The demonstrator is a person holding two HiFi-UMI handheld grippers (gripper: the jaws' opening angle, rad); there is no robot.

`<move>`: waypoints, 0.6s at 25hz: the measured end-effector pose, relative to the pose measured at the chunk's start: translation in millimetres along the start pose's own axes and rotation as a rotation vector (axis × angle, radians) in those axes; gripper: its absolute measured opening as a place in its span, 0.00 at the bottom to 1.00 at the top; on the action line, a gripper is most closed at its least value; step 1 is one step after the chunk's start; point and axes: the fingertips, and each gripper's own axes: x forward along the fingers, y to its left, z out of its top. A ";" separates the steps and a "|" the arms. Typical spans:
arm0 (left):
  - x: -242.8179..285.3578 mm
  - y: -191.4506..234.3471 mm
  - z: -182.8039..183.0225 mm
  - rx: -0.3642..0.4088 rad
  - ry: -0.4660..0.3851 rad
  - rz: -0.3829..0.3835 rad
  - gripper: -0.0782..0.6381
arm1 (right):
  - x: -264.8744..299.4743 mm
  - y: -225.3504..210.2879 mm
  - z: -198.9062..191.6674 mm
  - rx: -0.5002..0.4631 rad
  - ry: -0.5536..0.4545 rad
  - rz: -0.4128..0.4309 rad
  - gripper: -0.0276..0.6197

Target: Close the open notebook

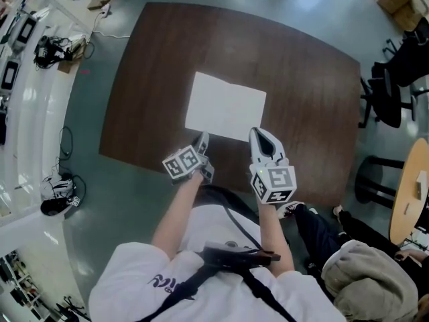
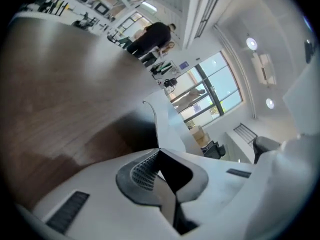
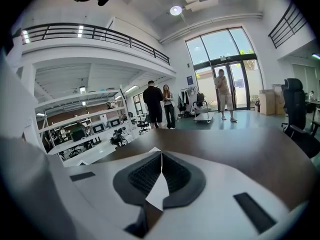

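Note:
The notebook lies open and white on the dark brown table. My left gripper is at its near left corner. In the left gripper view the jaws are shut on a white page that curves up and away from the tips. My right gripper is at the near right corner. In the right gripper view it is shut on a white page corner that shows as a triangle between the pads.
Black office chairs and a round wooden table stand to the right. A seated person in a hood is at the lower right. Several people stand beyond the table. White benches run along the left.

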 end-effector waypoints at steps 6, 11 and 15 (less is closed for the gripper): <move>-4.6 -14.8 -3.4 0.465 0.060 0.092 0.12 | -16.4 -14.9 8.2 0.019 -0.039 -0.045 0.05; -0.3 -39.4 -13.6 0.786 0.124 0.087 0.12 | -31.1 -27.9 11.0 0.040 -0.064 -0.092 0.05; 9.4 -54.5 -32.9 1.039 0.213 0.091 0.12 | -45.9 -41.8 7.2 0.062 -0.073 -0.129 0.05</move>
